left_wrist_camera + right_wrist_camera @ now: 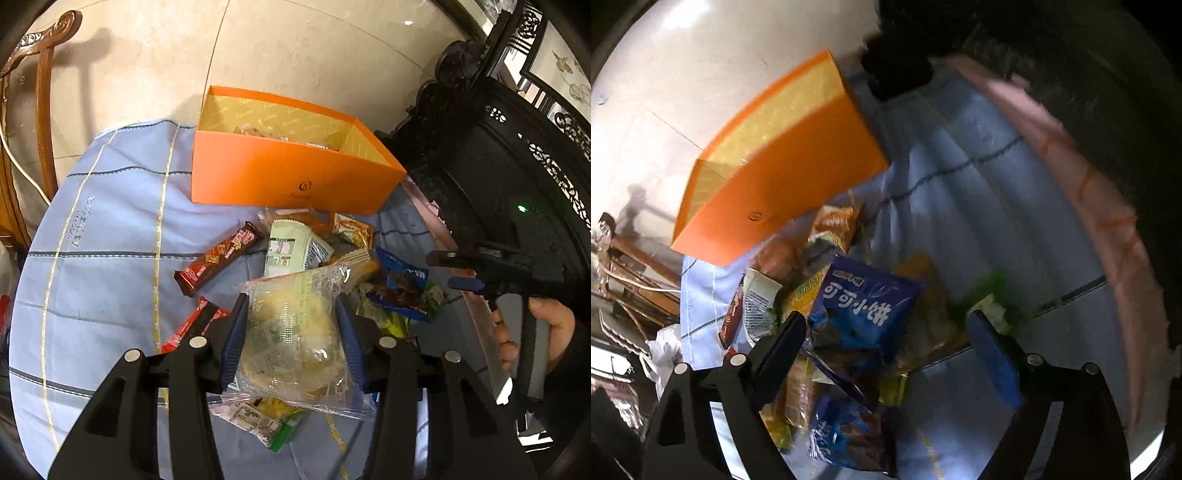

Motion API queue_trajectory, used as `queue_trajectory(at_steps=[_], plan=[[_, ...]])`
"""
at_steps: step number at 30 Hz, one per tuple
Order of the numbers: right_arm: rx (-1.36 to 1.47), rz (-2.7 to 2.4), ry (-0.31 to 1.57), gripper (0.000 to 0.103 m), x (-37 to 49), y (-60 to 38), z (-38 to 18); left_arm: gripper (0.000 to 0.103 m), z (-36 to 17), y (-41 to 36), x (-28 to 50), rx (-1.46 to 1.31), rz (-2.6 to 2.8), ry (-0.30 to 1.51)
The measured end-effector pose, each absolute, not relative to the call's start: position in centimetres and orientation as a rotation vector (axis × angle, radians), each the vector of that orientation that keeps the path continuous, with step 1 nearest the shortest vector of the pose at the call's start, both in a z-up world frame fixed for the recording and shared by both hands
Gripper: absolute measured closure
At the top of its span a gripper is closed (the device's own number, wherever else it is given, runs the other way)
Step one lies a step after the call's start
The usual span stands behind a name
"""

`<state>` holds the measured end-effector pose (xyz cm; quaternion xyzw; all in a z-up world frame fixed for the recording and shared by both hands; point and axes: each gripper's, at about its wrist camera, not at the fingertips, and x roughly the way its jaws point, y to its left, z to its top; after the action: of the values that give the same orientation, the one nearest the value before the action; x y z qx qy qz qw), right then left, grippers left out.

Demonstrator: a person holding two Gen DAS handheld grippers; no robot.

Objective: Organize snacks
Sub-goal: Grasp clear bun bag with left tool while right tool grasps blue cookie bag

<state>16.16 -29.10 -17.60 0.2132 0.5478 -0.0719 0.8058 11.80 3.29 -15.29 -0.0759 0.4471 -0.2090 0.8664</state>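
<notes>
Blue-clothed tabletop, orange box at far edge, snack pile just before it. Left gripper jaws clamped on clear bun packet. Right gripper jaws wide apart, over blue biscuit bag.

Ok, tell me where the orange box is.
Left wrist view: the orange box sits upright on the blue cloth, just beyond the snack pile.

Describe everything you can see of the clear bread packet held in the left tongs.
The clear bread packet is a crinkly see-through plastic wrapper with pale printed labels, holding a yellowish bun. It is pinched from both sides between the blue pads of the left tongs, above the snack pile on the blue cloth, short of the orange box.
</notes>
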Motion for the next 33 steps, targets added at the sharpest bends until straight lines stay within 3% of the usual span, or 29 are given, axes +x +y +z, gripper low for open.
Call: queue_trajectory(at_steps=[8, 10, 12, 19, 33], plan=[[-0.118, -0.295, 1.22, 0.016, 18.7, -20.2, -19.7, 0.057, -15.8, 2.7, 11.7, -0.133, -0.45, 0.958], [-0.101, -0.291, 1.23, 0.032, 18.3, -20.7, -20.2, 0.057, -15.9, 3.0, 11.7, -0.138, -0.443, 0.959], [-0.03, -0.266, 1.221, 0.042, 18.2, -22.0, -20.0, 0.057, -16.0, 3.5, 11.7, -0.15, -0.432, 0.961], [0.311, -0.141, 1.151, 0.058, 15.7, -27.4, -18.6, 0.057, -16.5, 3.7, 12.2, -0.182, -0.427, 0.98], [0.406, -0.012, 0.973, 0.06, 12.7, -28.7, -11.9, 0.057, -14.4, 2.1, 11.8, -0.161, -0.483, 0.923]])
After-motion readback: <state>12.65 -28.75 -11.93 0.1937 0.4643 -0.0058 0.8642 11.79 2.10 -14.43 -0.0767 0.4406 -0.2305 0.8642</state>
